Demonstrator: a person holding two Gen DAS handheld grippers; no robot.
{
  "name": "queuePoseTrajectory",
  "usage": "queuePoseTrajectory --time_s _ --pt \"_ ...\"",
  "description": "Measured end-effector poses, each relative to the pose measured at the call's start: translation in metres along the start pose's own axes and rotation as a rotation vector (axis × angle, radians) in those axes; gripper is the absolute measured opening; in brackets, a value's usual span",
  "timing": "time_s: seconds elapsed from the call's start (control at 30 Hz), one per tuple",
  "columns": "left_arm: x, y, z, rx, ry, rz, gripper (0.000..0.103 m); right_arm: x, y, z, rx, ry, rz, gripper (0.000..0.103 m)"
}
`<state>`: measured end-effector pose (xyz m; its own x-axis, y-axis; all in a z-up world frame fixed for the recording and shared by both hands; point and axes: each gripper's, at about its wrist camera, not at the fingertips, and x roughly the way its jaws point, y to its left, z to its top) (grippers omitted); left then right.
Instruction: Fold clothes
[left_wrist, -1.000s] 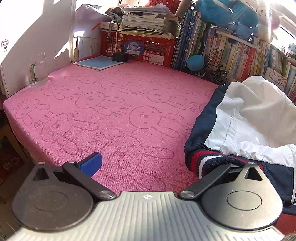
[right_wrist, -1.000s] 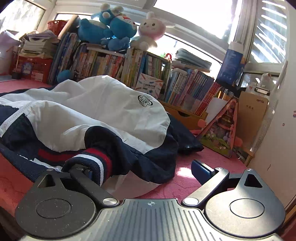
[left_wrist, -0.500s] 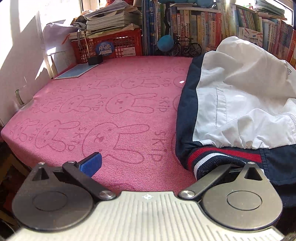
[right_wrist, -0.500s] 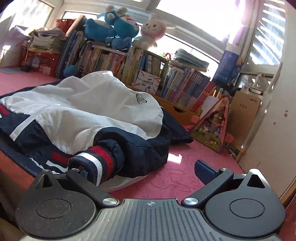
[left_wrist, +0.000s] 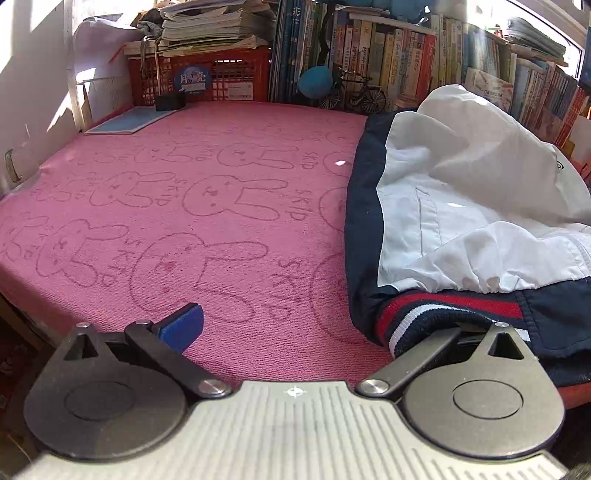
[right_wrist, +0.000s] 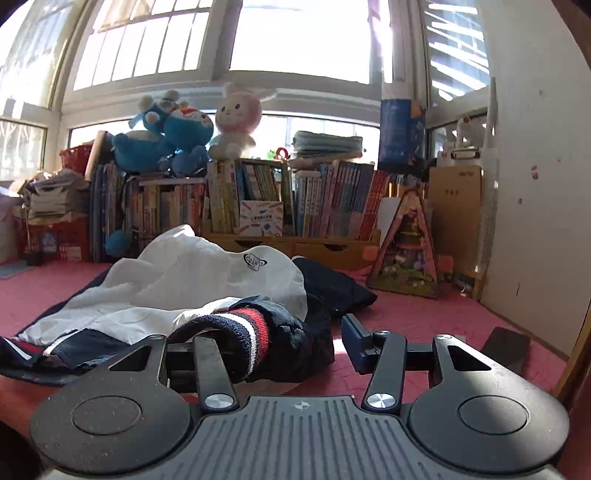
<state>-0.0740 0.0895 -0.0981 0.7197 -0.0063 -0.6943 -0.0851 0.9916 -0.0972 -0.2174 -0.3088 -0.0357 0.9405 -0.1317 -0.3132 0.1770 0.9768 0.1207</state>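
Note:
A white and navy jacket (left_wrist: 461, 206) lies crumpled on the pink bunny-print mat (left_wrist: 207, 221), at the right of the left wrist view. My left gripper (left_wrist: 325, 328) is open at the jacket's striped hem (left_wrist: 436, 314). Its blue left pad (left_wrist: 181, 326) rests above bare mat, and its right finger is hidden under the hem. In the right wrist view the jacket (right_wrist: 192, 280) lies ahead. My right gripper (right_wrist: 269, 339) is closing, with the striped cuff (right_wrist: 243, 332) between its jaws. The blue right pad (right_wrist: 356, 339) stands a little apart from the cloth.
Books (right_wrist: 314, 199) line the back of the mat, with plush toys (right_wrist: 177, 133) on top. A red crate (left_wrist: 207, 79) with stacked papers and a blue pad (left_wrist: 129, 120) sit far left. A toy tent (right_wrist: 406, 254), a cardboard box and a dark flat object (right_wrist: 504, 349) are at the right.
My right gripper's jaws have narrowed around the striped cuff, and its view has rolled level and risen. My left gripper has shifted slightly towards the jacket's hem and stays open.

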Motion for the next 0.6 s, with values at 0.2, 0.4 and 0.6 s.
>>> queuePoseTrajectory --time_s 0.2,0.4,0.6 --pt "-0.001 0.004 -0.004 -0.001 0.042 -0.047 0.103 0.018 -0.007 -0.053 -0.223 0.295 -0.066 0.049" --pt "-0.01 0.003 -0.009 0.075 0.01 0.042 0.103 0.004 0.014 -0.065 -0.472 0.343 0.047 0.07" --pt "-0.016 0.006 -0.011 0.114 0.046 0.036 0.103 -0.025 -0.024 -0.019 -0.307 0.411 0.353 0.094"
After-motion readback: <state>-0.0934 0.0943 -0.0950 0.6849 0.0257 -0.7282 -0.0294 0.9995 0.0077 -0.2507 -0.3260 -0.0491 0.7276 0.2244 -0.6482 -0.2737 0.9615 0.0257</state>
